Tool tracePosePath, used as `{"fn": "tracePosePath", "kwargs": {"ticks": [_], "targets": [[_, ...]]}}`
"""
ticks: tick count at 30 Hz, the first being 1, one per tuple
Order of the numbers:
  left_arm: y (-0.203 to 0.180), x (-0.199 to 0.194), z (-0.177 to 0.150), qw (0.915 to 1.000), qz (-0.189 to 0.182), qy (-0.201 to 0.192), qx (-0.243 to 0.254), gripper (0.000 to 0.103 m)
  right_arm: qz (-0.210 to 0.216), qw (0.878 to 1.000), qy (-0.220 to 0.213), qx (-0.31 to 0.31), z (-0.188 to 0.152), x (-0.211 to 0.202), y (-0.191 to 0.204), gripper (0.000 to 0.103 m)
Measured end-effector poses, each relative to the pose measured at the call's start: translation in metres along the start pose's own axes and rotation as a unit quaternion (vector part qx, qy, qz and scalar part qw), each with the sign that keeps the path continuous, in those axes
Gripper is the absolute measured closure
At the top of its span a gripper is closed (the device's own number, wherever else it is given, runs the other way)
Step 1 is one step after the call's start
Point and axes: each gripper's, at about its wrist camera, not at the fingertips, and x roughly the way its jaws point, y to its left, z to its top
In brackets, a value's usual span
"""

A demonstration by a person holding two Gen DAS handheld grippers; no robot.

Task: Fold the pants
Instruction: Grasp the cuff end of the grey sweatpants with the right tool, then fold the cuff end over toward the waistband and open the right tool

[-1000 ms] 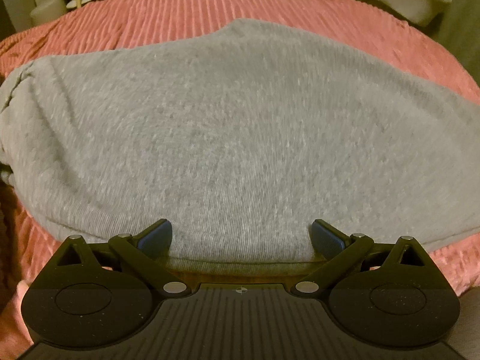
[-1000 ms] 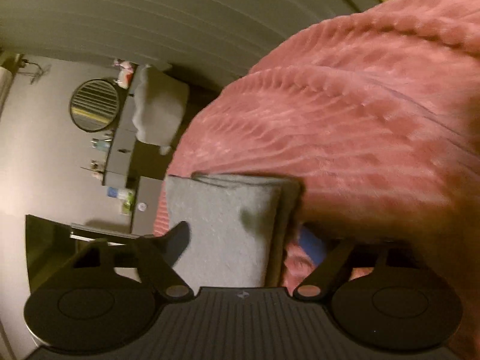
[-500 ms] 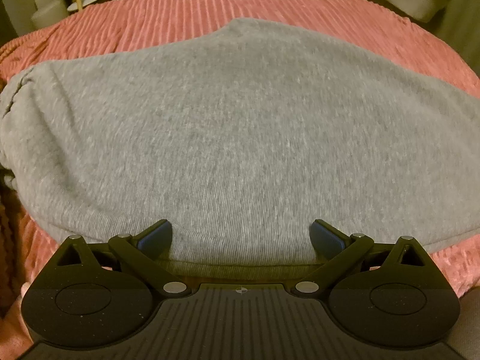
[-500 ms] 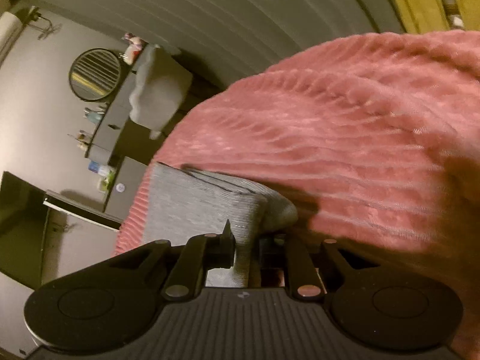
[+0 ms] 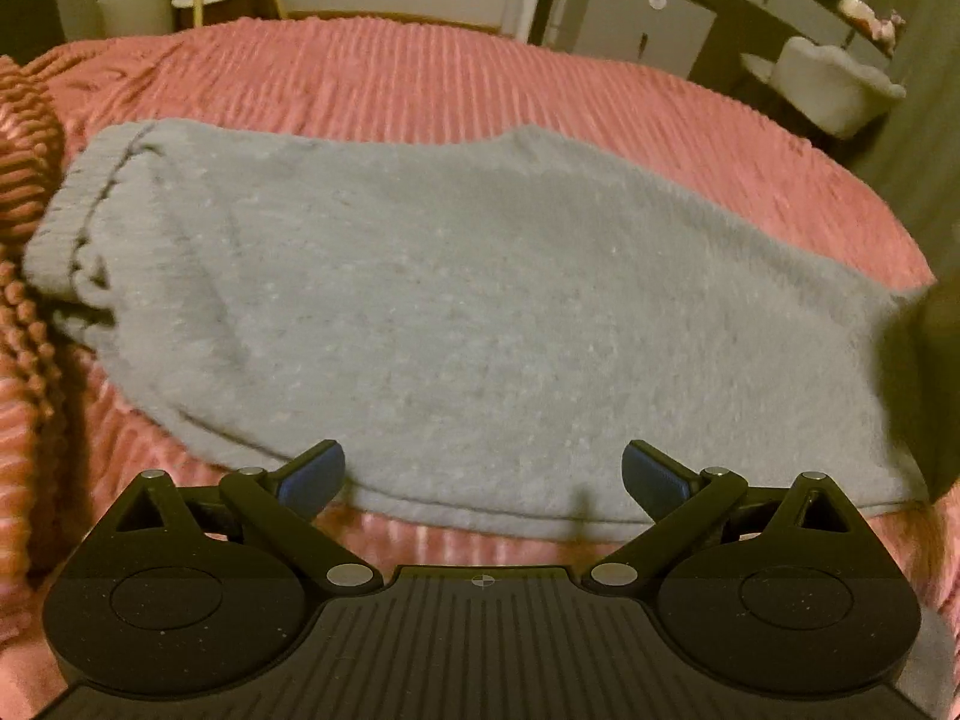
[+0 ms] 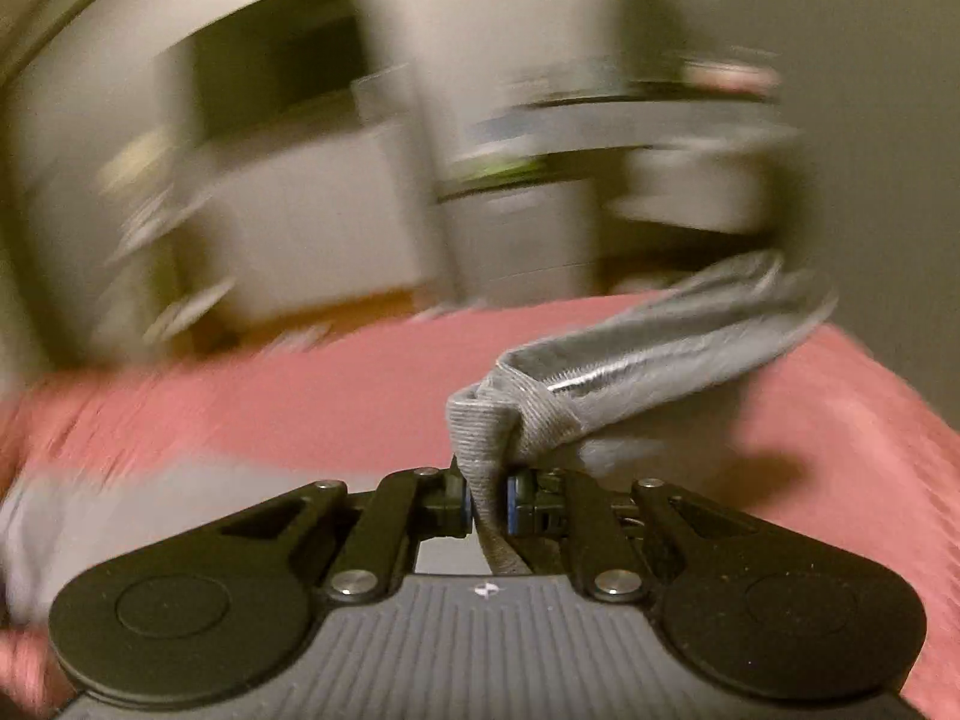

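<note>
L-wrist view: pink ribbed bedspread (image 5: 420, 78) fills most of the frame, bunched into a fold at 9 o'clock. Grey pants (image 5: 456, 312) lie flat across the middle, ribbed waistband (image 5: 66, 222) at 9–10 o'clock, near hem running along 6 o'clock just ahead of the tool. Left gripper (image 5: 483, 474) points steeply down at that hem, level w/ no roll, blue pads spread wide, nothing between them; pads hover above the cloth edge, apart from it. White chair (image 5: 834, 90) at 2 o'clock, beyond the bed.

R-wrist view: heavy blur, bkgd furniture smeared. Bedspread (image 6: 300, 390) spans 9 to 3 o'clock. Right gripper (image 6: 487, 501) at 6 o'clock, tilted shallowly downward, jaws pressed together, pinching a bunched grey fold of the pants (image 6: 630, 366). From the pinch the cloth trails up and off toward 2 o'clock, lifted clear of the bedspread, its shadow on the pink below. More grey fabric at 8 o'clock, too blurred to read.
</note>
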Motion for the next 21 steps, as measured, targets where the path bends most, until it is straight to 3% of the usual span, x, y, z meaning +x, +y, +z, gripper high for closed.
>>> {"fn": "tracePosePath", "kwargs": {"ticks": [3,5,7,11,13,16,17,18,21], "targets": [[0.012,-0.002,-0.005,0.9999,0.012,0.0,-0.011,0.002,0.067,0.991,0.094,-0.07,-0.034,0.055,0.074,0.093],[0.019,-0.002,-0.007,0.9997,-0.004,0.004,-0.023,0.001,0.075,0.981,0.161,-0.082,-0.057,0.087,0.099,0.092],[0.023,-0.001,-0.007,0.9994,-0.018,0.004,-0.03,0.002,0.056,0.982,0.153,-0.092,-0.067,0.091,0.107,0.092],[0.022,0.012,-0.002,0.9983,-0.044,0.024,-0.029,0.002,0.08,0.985,0.149,-0.017,-0.062,0.068,0.084,0.091],[0.02,0.019,0.001,0.9977,-0.053,0.033,-0.028,0.002,0.092,0.983,0.158,-0.014,-0.061,0.06,0.081,0.087],[0.017,0.026,0.002,0.9967,-0.064,0.044,-0.023,0.002,0.144,0.976,0.161,0.041,-0.057,0.046,0.062,0.073],[0.016,0.029,0.002,0.9961,-0.07,0.047,-0.023,0.002,0.155,0.973,0.154,0.077,-0.055,0.043,0.053,0.062],[0.016,0.031,0.003,0.9956,-0.076,0.049,-0.025,0.002,0.155,0.971,0.14,0.119,-0.051,0.039,0.04,0.052],[0.012,0.038,0.004,0.994,-0.086,0.062,-0.026,0.002,0.118,0.969,0.085,0.2,-0.037,0.033,0.008,0.05]]}}
